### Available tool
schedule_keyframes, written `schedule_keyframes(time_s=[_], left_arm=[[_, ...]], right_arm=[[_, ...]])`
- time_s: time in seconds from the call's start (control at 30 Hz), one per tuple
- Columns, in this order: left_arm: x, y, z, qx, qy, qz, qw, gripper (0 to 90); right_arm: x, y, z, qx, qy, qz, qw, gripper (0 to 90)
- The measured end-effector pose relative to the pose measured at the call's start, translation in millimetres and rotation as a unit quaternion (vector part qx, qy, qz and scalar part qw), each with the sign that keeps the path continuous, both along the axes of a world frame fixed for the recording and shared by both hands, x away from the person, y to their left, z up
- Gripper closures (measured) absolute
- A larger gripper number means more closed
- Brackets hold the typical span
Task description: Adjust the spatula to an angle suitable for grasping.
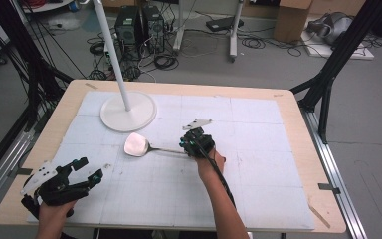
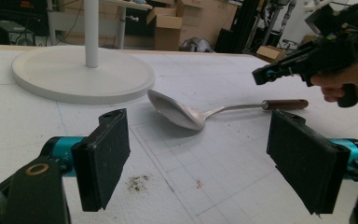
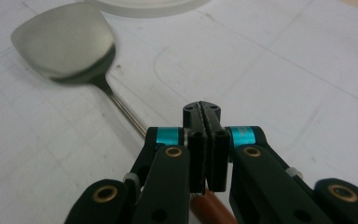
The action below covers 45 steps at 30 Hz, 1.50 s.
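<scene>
Your right gripper [image 1: 191,144] has its jaws pressed together above the brown handle end of the spatula [image 1: 144,146], which lies flat mid-table with its blade pointing left; whether the pads pinch the handle can't be told. Your left gripper [image 1: 87,169] rests at the near left corner, jaws spread wide and empty. Just beyond the blade sits the white lamp base [image 1: 128,110], nearly touching it. The spatula's blade is shiny, dished steel on a thin shaft.

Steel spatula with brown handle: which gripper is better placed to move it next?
Right. The right gripper hangs shut just above the steel spatula with brown handle, at its handle. The left gripper stands open near the table's front left corner, well away from it.
</scene>
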<state>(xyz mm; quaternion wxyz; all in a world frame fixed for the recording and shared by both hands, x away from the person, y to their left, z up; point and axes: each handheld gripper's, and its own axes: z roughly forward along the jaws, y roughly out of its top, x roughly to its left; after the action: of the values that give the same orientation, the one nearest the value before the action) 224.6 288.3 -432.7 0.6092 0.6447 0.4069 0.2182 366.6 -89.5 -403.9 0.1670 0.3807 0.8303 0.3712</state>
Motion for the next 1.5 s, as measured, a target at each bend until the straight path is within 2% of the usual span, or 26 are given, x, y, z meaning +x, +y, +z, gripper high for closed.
schedule_keyframes(time_s=[0.1,0.13,0.17,0.2,0.3,0.47,0.57,0.77,0.83,1.07,1.37,1.5], left_arm=[[-0.3,0.5,-0.1,0.000,0.000,-0.001,1.0000,21.5],[-0.3,0.5,-0.1,0.000,0.000,-0.001,1.0000,21.5],[-0.5,0.9,-0.3,-0.001,0.001,-0.001,1.0000,21.5],[-0.5,0.9,-0.3,-0.001,0.001,-0.001,1.0000,21.5],[-0.8,2.5,-0.5,-0.004,0.001,0.001,1.0000,21.6],[-1.1,4.5,-0.6,-0.004,0.001,0.002,1.0000,21.6],[-0.8,5.6,-0.7,-0.005,0.001,0.004,1.0000,21.6],[-0.9,5.5,-1.0,-0.005,0.002,0.003,1.0000,21.7],[-0.8,5.6,-1.1,-0.005,0.002,0.002,1.0000,21.7],[-0.9,5.5,-1.1,-0.005,0.002,0.002,1.0000,21.8],[-2.2,6.8,-1.0,-0.006,0.003,0.005,1.0000,21.8],[-2.4,7.9,-1.2,-0.008,0.003,0.007,0.9999,21.8]], right_arm=[[13.7,19.7,-1.8,-0.008,0.019,0.013,0.9997,89.0],[13.7,19.7,-1.8,-0.008,0.019,0.013,0.9997,89.0],[18.9,29.6,-4.2,-0.019,0.029,0.018,0.9992,88.9],[18.9,29.6,-4.2,-0.019,0.029,0.018,0.9992,88.9],[24.8,47.4,-7.6,-0.022,0.038,0.026,0.9987,89.0],[27.2,60.6,-14.2,-0.026,0.052,0.032,0.9978,88.9],[27.5,71.7,-19.3,-0.038,0.058,0.042,0.9967,88.9],[29.6,75.8,-24.7,-0.042,0.071,0.044,0.9956,88.5],[30.4,75.5,-26.8,-0.041,0.082,0.047,0.9947,88.7],[30.0,73.9,-26.8,-0.034,0.096,0.055,0.9932,88.9],[25.8,72.9,-26.0,-0.033,0.109,0.082,0.9902,88.9],[17.6,71.7,-25.9,-0.030,0.117,0.106,0.9870,88.9]])
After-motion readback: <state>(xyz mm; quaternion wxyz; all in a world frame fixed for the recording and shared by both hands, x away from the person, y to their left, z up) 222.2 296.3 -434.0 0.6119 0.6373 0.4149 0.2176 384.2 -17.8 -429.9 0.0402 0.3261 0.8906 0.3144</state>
